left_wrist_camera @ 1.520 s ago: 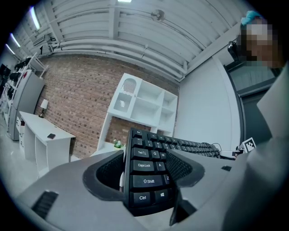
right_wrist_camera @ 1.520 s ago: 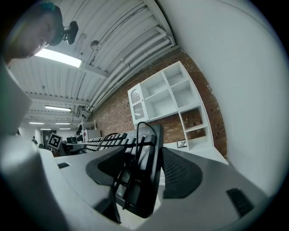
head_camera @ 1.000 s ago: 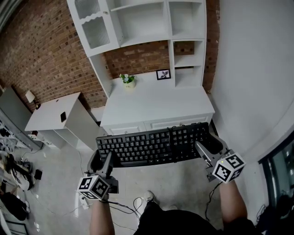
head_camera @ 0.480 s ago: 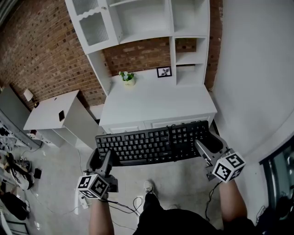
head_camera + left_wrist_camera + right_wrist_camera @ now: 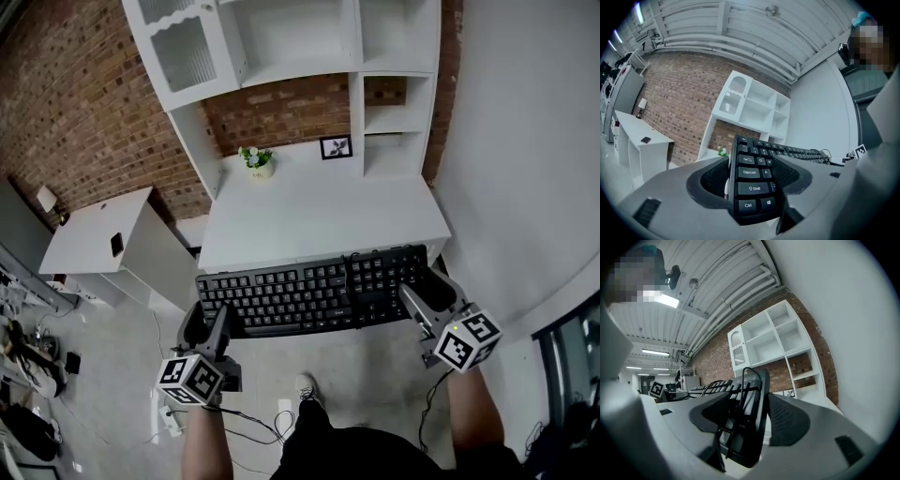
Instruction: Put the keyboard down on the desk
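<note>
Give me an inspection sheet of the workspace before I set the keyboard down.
Surface: white desk, top bare across the middle and front.
Job's things: black keyboard, held level by the desk's front edge, not yet set down.
Clutter: potted plant and picture frame at the desk's back.
Grippers: left tongs shut on the keyboard's left end; right tongs shut on its right end.
Cables: keyboard cable looped over its right end; loose floor cables near the feet.
Surroundings: white shelf unit, brick wall, white side table at left.
</note>
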Motion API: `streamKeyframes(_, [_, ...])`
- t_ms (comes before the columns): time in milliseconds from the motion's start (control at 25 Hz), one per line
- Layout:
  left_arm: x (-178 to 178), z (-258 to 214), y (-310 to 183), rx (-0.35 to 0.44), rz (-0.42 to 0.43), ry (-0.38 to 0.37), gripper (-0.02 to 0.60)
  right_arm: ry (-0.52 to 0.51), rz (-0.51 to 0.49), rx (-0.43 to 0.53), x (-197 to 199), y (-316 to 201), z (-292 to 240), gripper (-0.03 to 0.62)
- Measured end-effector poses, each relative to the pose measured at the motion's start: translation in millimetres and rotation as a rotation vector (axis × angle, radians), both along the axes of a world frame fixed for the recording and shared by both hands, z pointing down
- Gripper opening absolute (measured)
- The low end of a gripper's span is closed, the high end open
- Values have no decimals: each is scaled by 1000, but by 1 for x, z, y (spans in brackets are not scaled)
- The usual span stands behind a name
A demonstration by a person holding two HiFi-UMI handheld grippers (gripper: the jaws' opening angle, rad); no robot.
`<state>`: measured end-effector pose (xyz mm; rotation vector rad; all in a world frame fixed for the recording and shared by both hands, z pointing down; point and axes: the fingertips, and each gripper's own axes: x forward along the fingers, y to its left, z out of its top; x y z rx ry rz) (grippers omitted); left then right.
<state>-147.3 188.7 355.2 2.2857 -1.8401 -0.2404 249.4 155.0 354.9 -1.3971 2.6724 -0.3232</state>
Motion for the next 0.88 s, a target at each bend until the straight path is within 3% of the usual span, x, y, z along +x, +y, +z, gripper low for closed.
streamKeyframes(200, [-53, 6, -126, -29, -11, 8, 307, -1, -10, -28, -53, -129, 5, 267])
streamKeyframes(720, [-120, 13, -219, -57, 4, 39, 305, 19, 6, -46, -120, -216, 2, 268])
streamKeyframes(880, [-138, 19, -275, -60, 9, 46, 304, 25, 10, -52, -138, -271, 4, 268])
